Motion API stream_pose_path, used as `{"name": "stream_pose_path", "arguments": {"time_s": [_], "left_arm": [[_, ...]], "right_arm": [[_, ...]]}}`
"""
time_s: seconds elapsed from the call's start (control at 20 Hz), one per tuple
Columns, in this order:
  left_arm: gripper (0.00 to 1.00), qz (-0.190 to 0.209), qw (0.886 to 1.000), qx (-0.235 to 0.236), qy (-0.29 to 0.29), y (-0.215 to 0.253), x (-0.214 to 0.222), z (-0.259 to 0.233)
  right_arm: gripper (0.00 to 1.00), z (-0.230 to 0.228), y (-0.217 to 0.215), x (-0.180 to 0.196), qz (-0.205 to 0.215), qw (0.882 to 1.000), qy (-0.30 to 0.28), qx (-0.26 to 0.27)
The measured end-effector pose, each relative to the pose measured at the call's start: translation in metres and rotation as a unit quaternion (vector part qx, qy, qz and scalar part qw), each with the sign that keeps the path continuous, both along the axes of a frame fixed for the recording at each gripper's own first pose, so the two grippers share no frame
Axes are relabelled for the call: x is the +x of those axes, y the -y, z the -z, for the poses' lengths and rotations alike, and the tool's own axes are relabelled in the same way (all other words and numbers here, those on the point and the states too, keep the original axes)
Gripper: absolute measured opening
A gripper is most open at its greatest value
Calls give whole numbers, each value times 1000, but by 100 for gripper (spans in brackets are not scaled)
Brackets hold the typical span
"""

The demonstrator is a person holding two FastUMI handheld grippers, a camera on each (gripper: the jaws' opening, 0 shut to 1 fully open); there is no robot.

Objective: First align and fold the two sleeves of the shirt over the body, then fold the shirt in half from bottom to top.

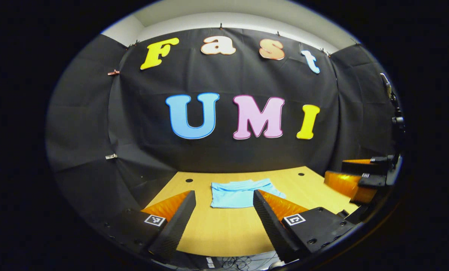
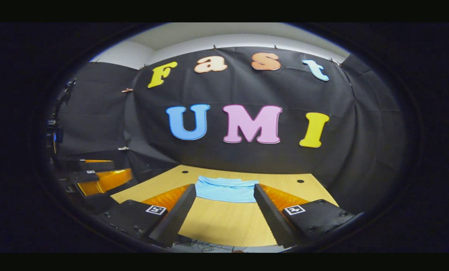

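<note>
Shirt [image 1: 239,193], light blue, lies as a folded rectangle on the wooden table [image 1: 224,233] toward the far edge, near the black cloth wall. Left gripper [image 1: 224,199] spread wide, nothing between its fingers, raised over the near table edge. Right gripper [image 2: 224,194] also spread and empty, just beside the left one, both well short of the shirt

No readable text, only square coded markers [image 1: 155,220] on the finger mounts.
</note>
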State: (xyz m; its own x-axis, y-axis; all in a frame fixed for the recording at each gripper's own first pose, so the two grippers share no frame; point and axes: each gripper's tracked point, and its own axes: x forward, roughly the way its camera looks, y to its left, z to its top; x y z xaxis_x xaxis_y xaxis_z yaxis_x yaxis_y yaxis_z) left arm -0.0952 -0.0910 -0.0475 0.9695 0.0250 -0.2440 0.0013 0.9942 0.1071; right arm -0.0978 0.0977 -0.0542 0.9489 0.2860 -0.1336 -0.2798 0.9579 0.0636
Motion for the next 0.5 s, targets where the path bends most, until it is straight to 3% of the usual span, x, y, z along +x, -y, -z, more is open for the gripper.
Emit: {"name": "stream_pose_path", "arguments": {"time_s": [0.2, 0.4, 0.5], "left_arm": [[98, -23, 999, 7, 23, 18, -7, -32], [98, -14, 999, 18, 44, 53, -3, -43], [98, -21, 998, 21, 48, 61, -4, -45]], "right_arm": [[97, -25, 25, -10, -14, 999, 46, -13], [97, -45, 62, -17, -3, 996, 84, -25], [97, -54, 63, -26, -20, 996, 87, -13]]}}
